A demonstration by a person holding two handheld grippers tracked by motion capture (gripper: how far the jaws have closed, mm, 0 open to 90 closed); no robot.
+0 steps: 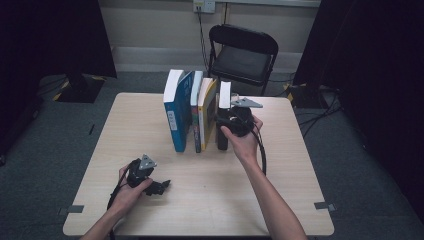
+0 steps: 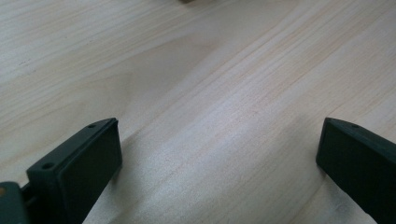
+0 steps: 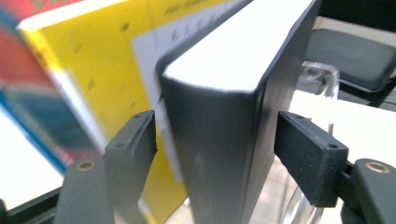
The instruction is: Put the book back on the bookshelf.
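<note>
The left gripper (image 1: 159,187) rests on the wooden table (image 1: 210,200) near its front edge, jaws spread wide with nothing between them. Farther back, the right gripper (image 3: 215,140) straddles the black book's (image 3: 224,154) spine, jaws close beside both covers, contact unclear. That book stands rightmost in an upright row with yellow (image 1: 206,112), white (image 1: 196,107) and blue (image 1: 177,115) books; spine lettering unreadable; a black folding chair (image 1: 243,55) stands beyond.
</note>
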